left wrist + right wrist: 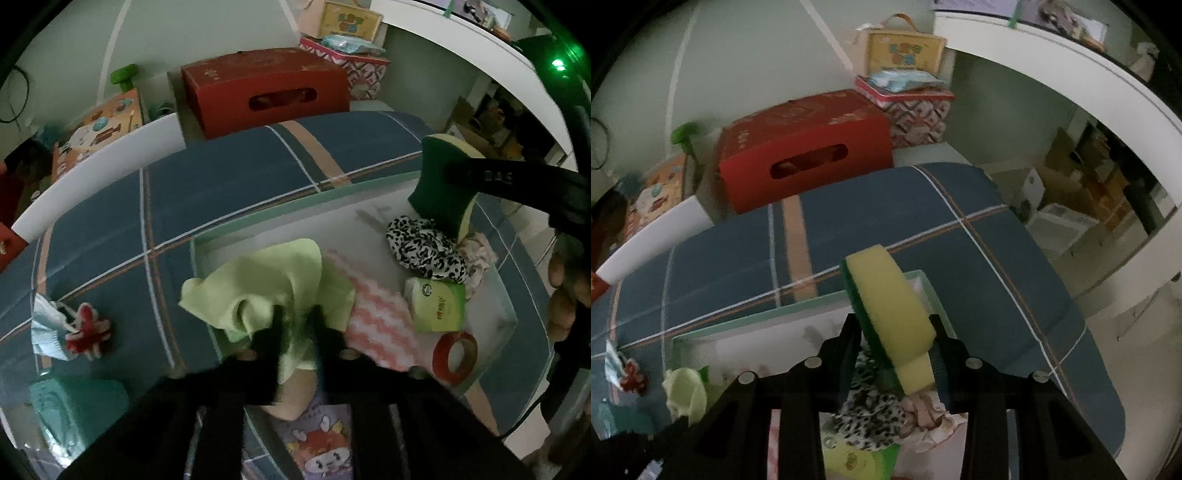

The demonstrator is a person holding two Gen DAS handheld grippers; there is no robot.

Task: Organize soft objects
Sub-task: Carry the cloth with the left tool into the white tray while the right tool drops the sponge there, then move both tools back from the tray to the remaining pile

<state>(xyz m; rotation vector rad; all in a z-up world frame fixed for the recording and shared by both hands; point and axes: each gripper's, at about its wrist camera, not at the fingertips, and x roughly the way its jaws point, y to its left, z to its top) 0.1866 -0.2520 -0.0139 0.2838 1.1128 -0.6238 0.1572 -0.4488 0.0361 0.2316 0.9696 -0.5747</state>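
A light green cloth [266, 280] drapes over the left rim of a shallow pale-green tray [295, 218]. My left gripper [299, 325] stands over it, fingers slightly apart, with a fold of the cloth lying loosely between them. My right gripper [895, 332] is shut on a yellow sponge with a green scouring side [890, 306], held on edge above the tray's far right corner. That sponge [436, 184] also shows in the left wrist view. Under it lie a black-and-white leopard scrunchie [424, 247] and a beige cloth [480, 258].
The tray also holds a pink-and-white zigzag cloth [376, 325], a green tissue pack [439, 306] and a red tape roll [456, 354]. On the blue plaid cover [221, 177] to the left lie a red-and-white plush toy [86, 328] and a face mask [48, 328]. A red box [266, 88] stands behind.
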